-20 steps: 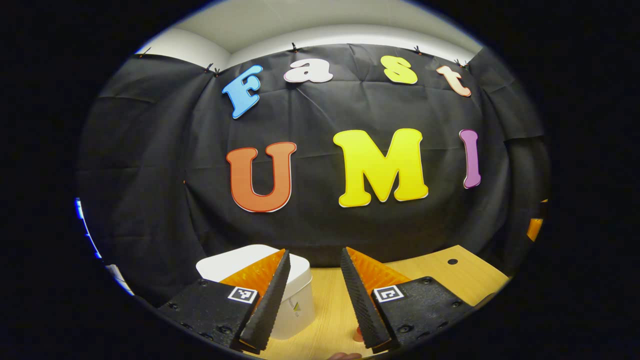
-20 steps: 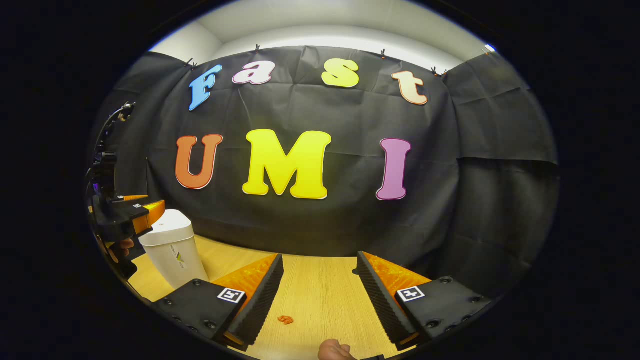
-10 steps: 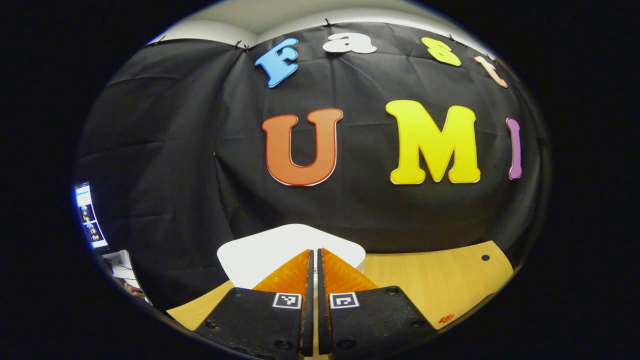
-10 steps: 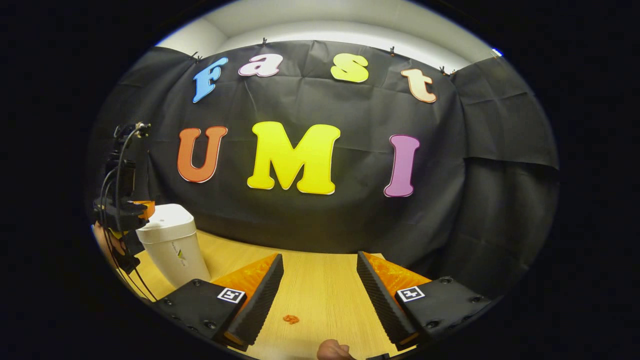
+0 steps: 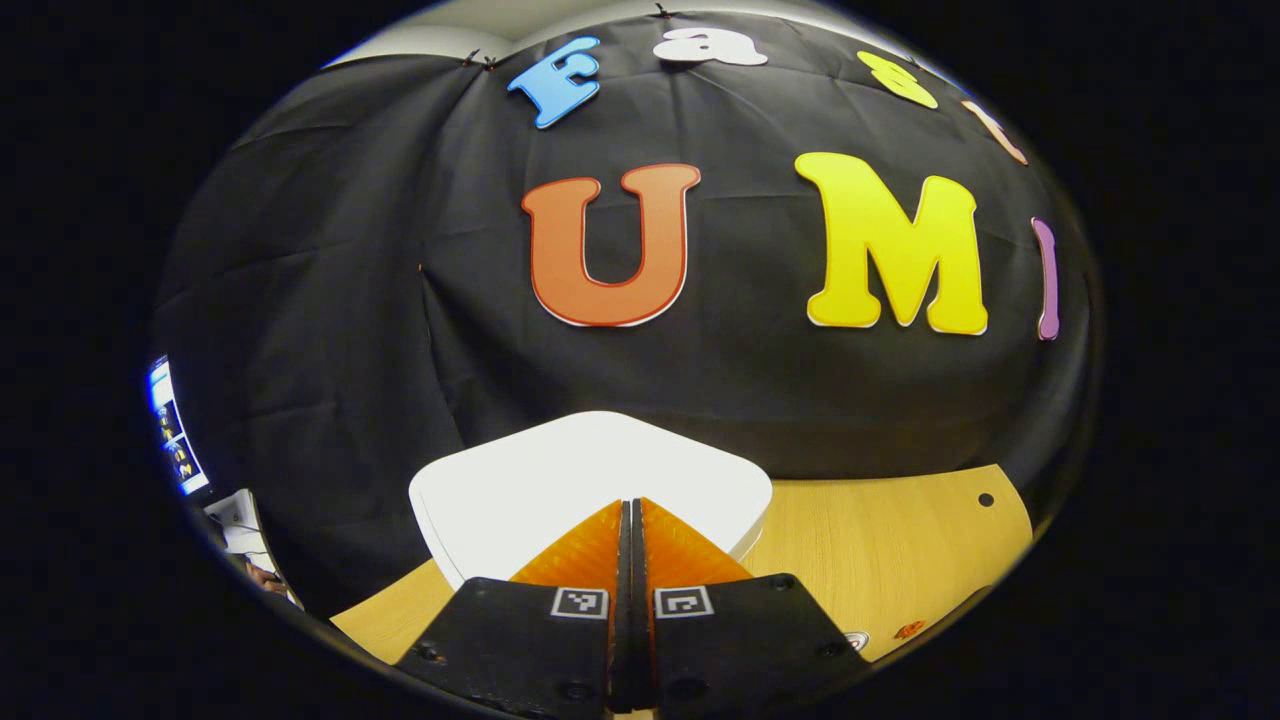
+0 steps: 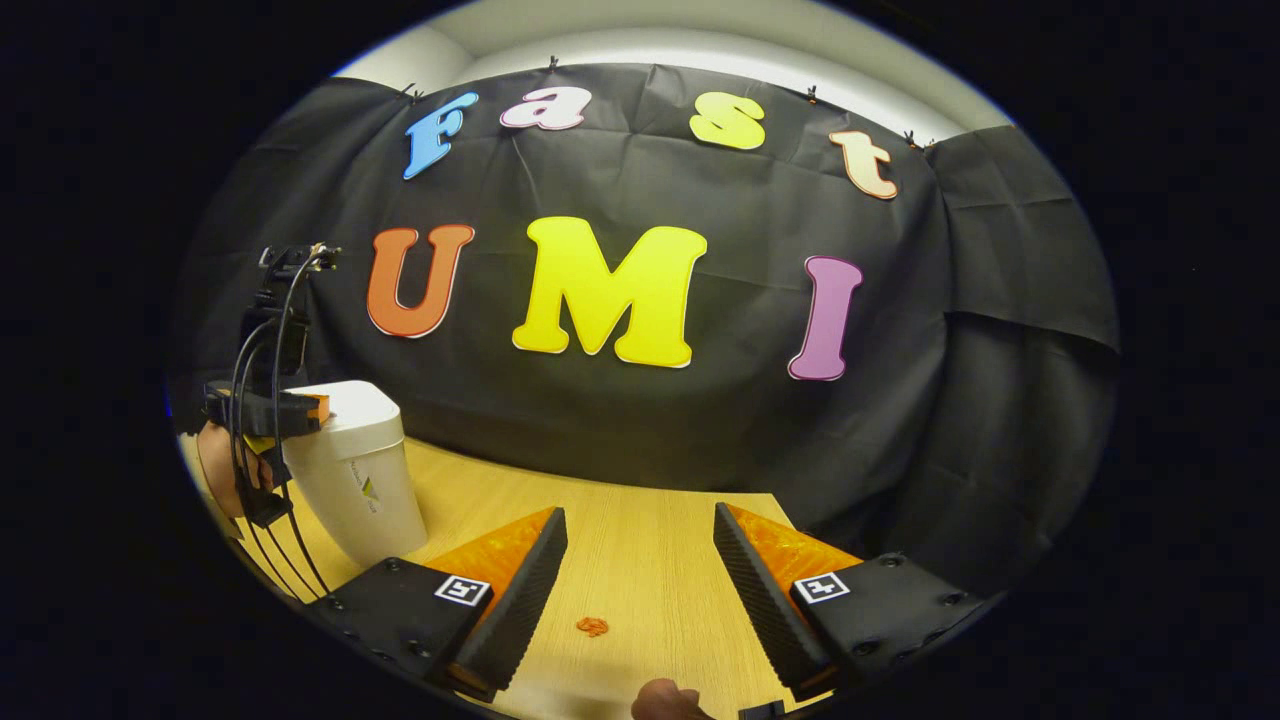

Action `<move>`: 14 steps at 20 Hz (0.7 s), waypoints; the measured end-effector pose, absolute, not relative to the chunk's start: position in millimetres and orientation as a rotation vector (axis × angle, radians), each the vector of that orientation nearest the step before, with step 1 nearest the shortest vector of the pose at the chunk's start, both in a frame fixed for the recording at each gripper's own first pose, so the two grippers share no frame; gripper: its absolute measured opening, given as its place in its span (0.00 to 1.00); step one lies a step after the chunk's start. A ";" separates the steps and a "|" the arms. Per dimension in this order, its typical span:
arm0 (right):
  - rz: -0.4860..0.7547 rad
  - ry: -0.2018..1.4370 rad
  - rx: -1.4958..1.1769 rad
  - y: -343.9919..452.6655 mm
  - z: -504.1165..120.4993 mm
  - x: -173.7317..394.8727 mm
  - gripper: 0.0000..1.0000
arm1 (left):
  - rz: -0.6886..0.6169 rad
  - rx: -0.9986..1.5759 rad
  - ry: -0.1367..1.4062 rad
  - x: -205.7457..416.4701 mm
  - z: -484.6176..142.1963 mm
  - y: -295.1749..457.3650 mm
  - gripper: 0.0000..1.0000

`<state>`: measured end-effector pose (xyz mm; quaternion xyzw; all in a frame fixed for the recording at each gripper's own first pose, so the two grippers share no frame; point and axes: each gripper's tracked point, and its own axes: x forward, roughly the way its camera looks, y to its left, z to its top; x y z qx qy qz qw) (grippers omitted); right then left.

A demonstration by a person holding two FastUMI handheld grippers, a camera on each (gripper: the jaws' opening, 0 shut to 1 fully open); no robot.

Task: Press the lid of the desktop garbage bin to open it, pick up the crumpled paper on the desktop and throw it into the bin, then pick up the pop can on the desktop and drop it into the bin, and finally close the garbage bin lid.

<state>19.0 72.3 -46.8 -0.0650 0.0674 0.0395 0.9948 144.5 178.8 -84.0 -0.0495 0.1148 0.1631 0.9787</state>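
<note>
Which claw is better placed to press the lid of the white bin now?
Left. The left claw, shut, sits over the white plastic bin's lid; the right claw hangs open above the wooden desktop, apart.

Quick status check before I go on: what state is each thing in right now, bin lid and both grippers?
Bin lid: closed, flat on the white bin.
Left gripper: fingers shut together, empty, tips over the lid.
Right gripper: open, empty, above the wooden desktop.
Small orange scrap: lying loose on the desktop.
</note>
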 end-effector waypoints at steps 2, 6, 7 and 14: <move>0.074 0.146 -0.124 71.5 -50.9 19.4 0.93 | 0.342 -0.096 0.247 144.7 -84.9 176.7 0.03; 0.076 0.168 -0.112 71.2 -59.8 19.5 0.93 | 0.372 -0.072 0.253 145.5 -85.9 179.3 0.04; 0.077 0.173 -0.108 70.5 -61.1 20.0 0.93 | 0.375 -0.058 0.264 142.7 -89.1 180.2 0.04; 0.084 0.209 -0.073 65.7 -74.3 24.3 0.94 | 0.371 -0.067 0.261 143.8 -88.3 179.3 0.03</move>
